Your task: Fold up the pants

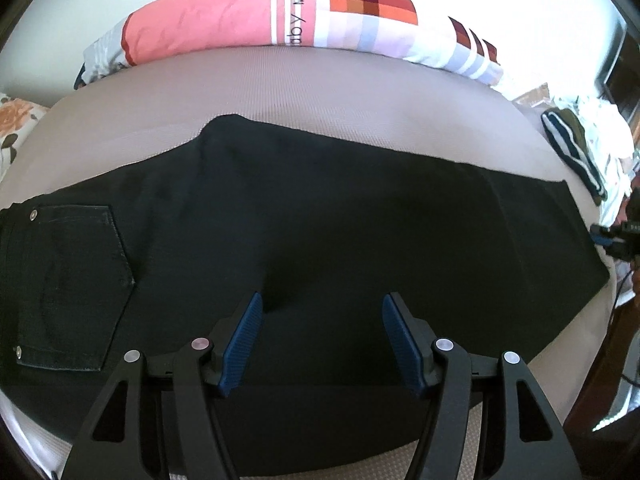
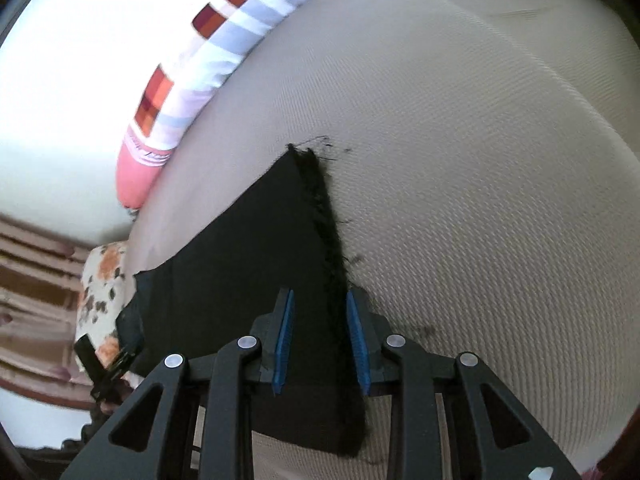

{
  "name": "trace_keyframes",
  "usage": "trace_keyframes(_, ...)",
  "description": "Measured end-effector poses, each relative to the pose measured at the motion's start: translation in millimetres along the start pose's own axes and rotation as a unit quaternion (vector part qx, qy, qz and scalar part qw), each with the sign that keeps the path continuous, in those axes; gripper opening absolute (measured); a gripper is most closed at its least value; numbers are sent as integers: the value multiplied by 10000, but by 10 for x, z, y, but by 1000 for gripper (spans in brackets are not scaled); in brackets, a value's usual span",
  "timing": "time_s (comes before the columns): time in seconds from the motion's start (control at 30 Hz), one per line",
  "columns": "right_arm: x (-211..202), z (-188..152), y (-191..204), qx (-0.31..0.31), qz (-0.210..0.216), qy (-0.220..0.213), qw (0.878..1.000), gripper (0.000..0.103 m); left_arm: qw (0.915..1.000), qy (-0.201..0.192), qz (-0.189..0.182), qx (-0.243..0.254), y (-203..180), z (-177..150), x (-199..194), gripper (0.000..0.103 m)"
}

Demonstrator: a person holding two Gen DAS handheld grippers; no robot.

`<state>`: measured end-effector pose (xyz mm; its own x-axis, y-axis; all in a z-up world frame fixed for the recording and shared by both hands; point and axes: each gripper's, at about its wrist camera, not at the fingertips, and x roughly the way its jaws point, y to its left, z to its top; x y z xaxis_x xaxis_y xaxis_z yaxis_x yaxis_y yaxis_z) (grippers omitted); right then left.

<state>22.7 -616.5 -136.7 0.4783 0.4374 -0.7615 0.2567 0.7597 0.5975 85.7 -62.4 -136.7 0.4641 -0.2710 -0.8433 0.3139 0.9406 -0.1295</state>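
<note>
One pair of black pants (image 1: 320,216) lies flat across the beige mattress (image 1: 312,80), already doubled leg over leg, with the back pocket (image 1: 68,280) toward the waist end on our left and the hems running off to our right. In the right wrist view the frayed hem (image 2: 326,216) sits between the blue pads (image 2: 285,336) of our right gripper (image 2: 320,336); the jaws stand partly apart on either side of the cloth, so we judge them released, not clamped. Our left gripper (image 1: 320,340) hovers wide open over the thigh section, touching nothing that we can make out.

We judge the risk lies at the hem. If we close the right tongs on only the top layer, the lower leg will stay behind and the fold will come out skewed. Loose threads at the frayed edge could also snag on the ribbed pads. A pink and checked pillow (image 1: 256,12) lies along the far edge, and a heap of other clothes (image 1: 580,148) sits near the hems, close enough to catch if we swing wide.
</note>
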Motion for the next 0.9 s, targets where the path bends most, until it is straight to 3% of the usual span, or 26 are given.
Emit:
trace_keyframes(0.27, 216, 141, 64, -142, 333, 45, 9993, 14, 9999, 8, 161, 16, -36, 24, 99, 63)
trace_keyframes(0.43, 233, 100, 221, -244, -8, -117, 9996, 8, 9997, -58, 225, 94, -59, 27, 108, 64)
trace_keyframes(0.53, 129, 56, 323, -65, 65, -291, 9995, 7, 9998, -75, 151, 44, -28, 39, 91, 64)
trace_keyframes(0.73, -41, -144, 1062, -403, 260, -453, 9978, 7, 9995, -202, -97, -221, 86, 73, -28, 64)
trace_keyframes(0.9, 124, -294, 1793, -686, 462, -397, 9958, 7, 9987, -445, -157, -170, 174, 61, -226, 64)
